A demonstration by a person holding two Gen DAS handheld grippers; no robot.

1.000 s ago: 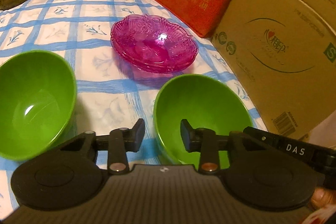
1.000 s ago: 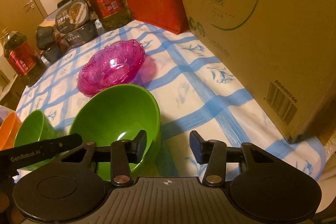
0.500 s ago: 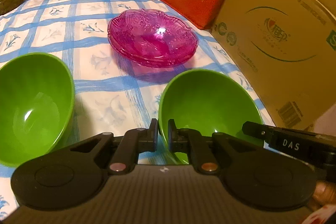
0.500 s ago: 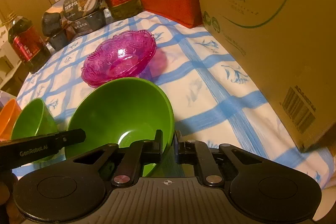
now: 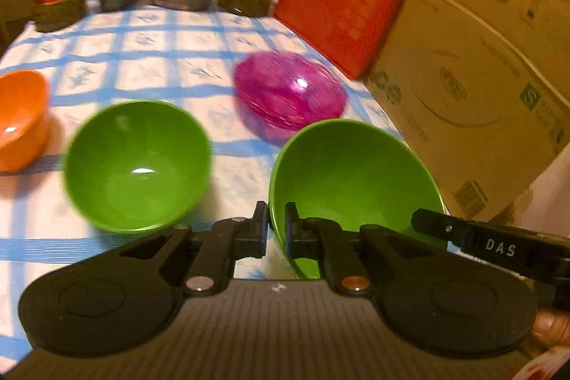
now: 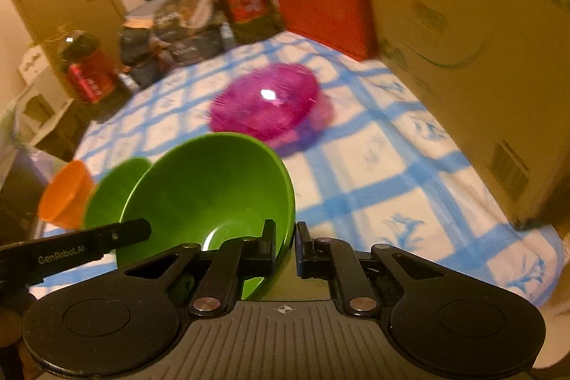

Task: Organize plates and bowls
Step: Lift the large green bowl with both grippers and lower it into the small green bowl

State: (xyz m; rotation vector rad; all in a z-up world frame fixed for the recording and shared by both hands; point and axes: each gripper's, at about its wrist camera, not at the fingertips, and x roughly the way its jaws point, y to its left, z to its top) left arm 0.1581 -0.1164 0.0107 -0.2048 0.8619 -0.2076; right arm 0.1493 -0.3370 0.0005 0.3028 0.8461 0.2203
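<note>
Though everything behind is blurred — both tongs (image 5: pixel 275 230) (image 6: pixel 285 250) clamped on one green bowl's (image 5: pixel 356 173) rim.

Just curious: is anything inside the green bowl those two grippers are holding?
No food shows inside the held bowl: only glossy green and one finger of each gripper over its rim. The right gripper's finger hides part of the bottom.

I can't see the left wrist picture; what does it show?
The left hand-held gripper pinches the near rim of a green bowl, with the right hand-held gripper at its other side. Beyond sit a second green bowl, an orange bowl and pink glass dishes.
</note>
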